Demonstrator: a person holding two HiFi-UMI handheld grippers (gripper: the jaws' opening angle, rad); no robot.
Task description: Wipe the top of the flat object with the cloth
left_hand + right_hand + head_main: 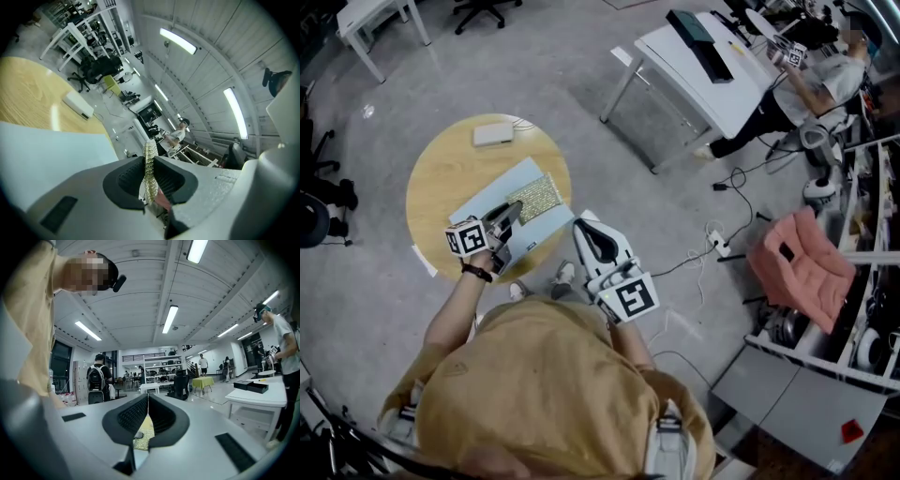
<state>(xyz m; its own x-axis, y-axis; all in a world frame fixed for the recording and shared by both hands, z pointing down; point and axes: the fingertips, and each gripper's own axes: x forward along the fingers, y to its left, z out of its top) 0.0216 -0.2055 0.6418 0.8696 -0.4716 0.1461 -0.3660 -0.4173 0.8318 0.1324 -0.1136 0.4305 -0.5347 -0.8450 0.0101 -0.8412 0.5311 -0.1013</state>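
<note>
Two grippers are out, but only one is doing any work. The left gripper is clamped on an edge of the knobbly yellow-green cloth; its own view shows that edge standing thin between the pads, so the bite looks narrow. The rest of the cloth lies on the far-right part of the pale flat board. The board sits on the round wooden table with its near corner out by the table's rim. The right gripper hangs just off that rim beside the board's right corner, its jaws pressed together on nothing. A yellow patch shows low in the gap behind its pads, which I take for the cloth lying below rather than anything held. The main worry from where I stand is the board: nothing pins it, so a firm drag of the cloth could skate it across the wood, and a pull toward the near side might tip it off the edge. That thin pinch could also let the cloth slip out mid-stroke, or the cloth may bunch up and miss most of the top. The small white box at the far side sits apart, though a shoved board could knock it.
</note>
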